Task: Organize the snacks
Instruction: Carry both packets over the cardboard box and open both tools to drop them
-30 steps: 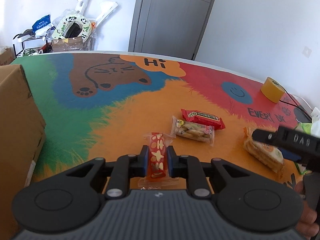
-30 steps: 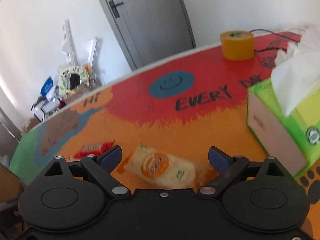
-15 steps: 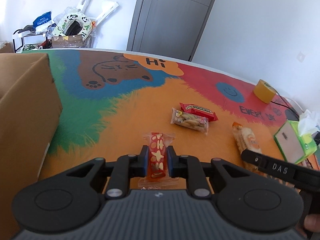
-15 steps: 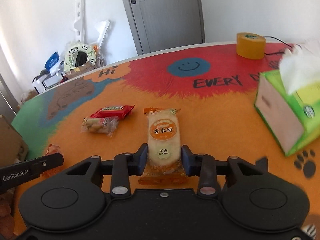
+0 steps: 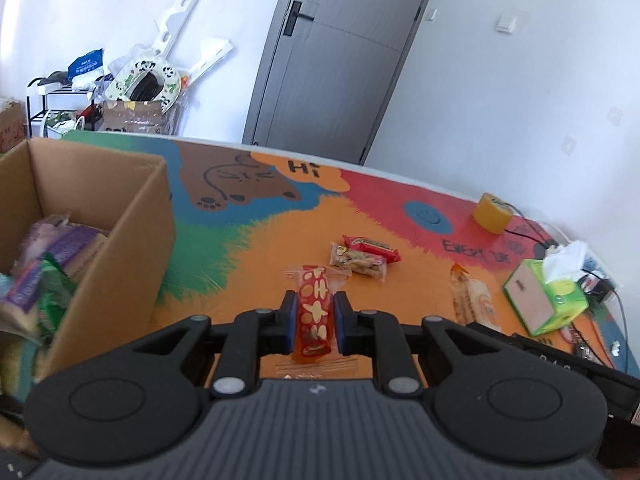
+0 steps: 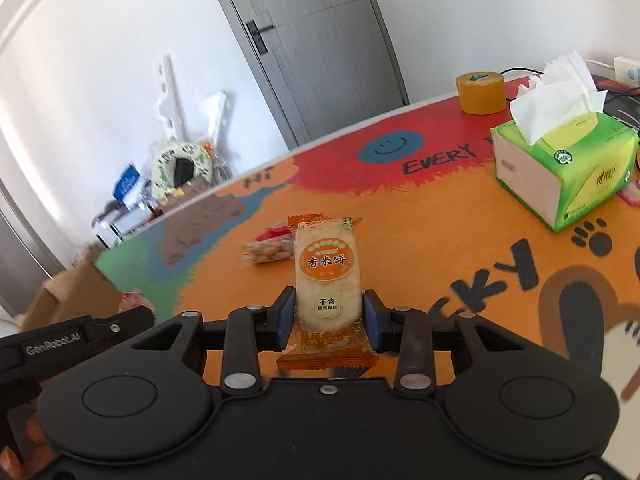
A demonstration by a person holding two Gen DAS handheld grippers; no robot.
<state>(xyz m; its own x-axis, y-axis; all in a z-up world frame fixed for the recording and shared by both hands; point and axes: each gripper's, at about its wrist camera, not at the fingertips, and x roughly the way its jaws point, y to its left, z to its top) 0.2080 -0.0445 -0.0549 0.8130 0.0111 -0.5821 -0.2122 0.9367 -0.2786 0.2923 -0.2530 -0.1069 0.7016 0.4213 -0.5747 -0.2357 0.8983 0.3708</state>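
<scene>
My left gripper is shut on a red nut bar in clear wrap, held above the colourful table. To its left stands an open cardboard box with several snack packs inside. My right gripper is shut on an orange-and-white rice cracker packet, lifted off the table. That packet also shows at the right of the left wrist view. A red packet and a clear peanut packet lie side by side on the orange patch beyond both grippers.
A green tissue box and a yellow tape roll stand at the table's far right, with cables beside them. Behind the table are a grey door and a cluttered shelf. The box sits at the table's left end.
The right gripper went from open around the rice cracker to shut on it and lifted it. Both grippers rose and shifted left toward the box, whose inside now shows.
</scene>
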